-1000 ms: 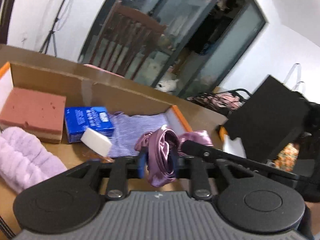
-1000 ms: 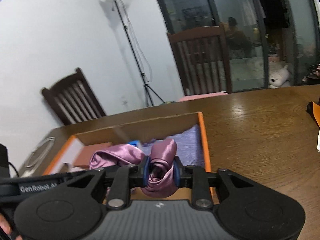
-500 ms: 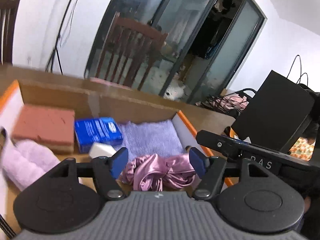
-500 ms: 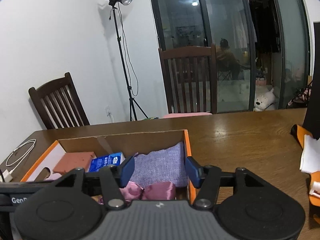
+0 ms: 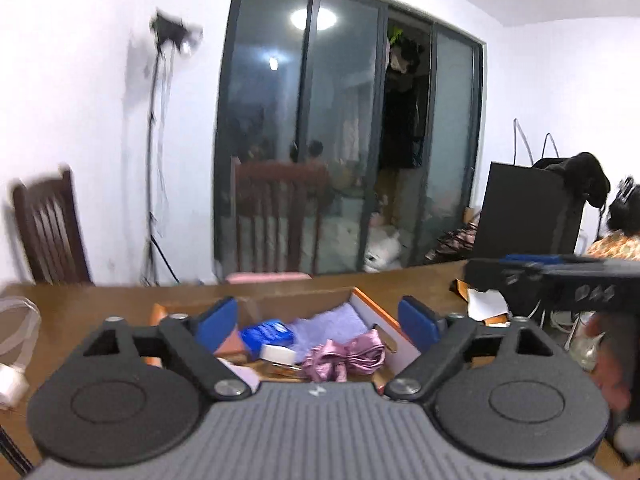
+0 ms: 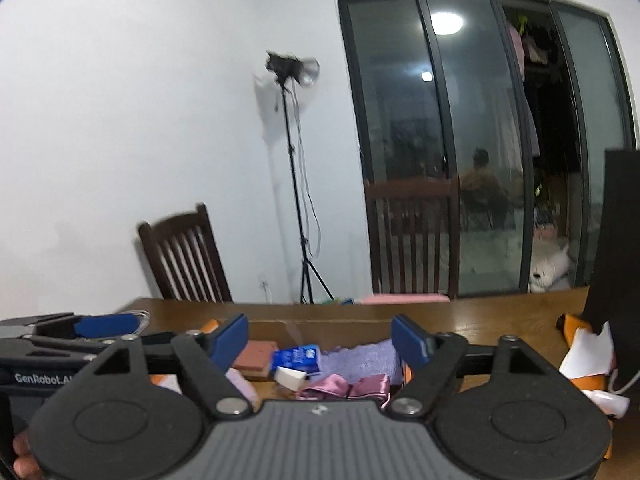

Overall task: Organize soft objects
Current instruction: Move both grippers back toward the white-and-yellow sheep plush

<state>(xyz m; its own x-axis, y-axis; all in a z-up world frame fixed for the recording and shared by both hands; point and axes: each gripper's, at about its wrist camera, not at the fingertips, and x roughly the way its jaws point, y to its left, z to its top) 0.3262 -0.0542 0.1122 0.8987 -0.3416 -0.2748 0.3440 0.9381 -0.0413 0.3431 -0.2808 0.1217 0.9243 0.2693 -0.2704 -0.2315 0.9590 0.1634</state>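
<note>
**Satin piece released into box, both grippers backed off**

Left gripper: blue pads spread wide, nothing between them. A second ago clamped on the pink satin piece; half a second ago already parted. Right gripper: same story, spread and empty, where a second ago pinching the other end of the same piece.

Just ahead of and below both sets of fingers: pink satin piece lying loose near the front of the cardboard box, free of both tools. Beside it, toward the left: white sponge wedge. A little farther in: blue tissue pack, lavender cloth against the right wall, reddish sponge block toward the left.

Views now raised and pulled back versus half a second ago. Reads as drop completed. Judging by that, next soft item to be sought; none visible outside the box from here.
</note>
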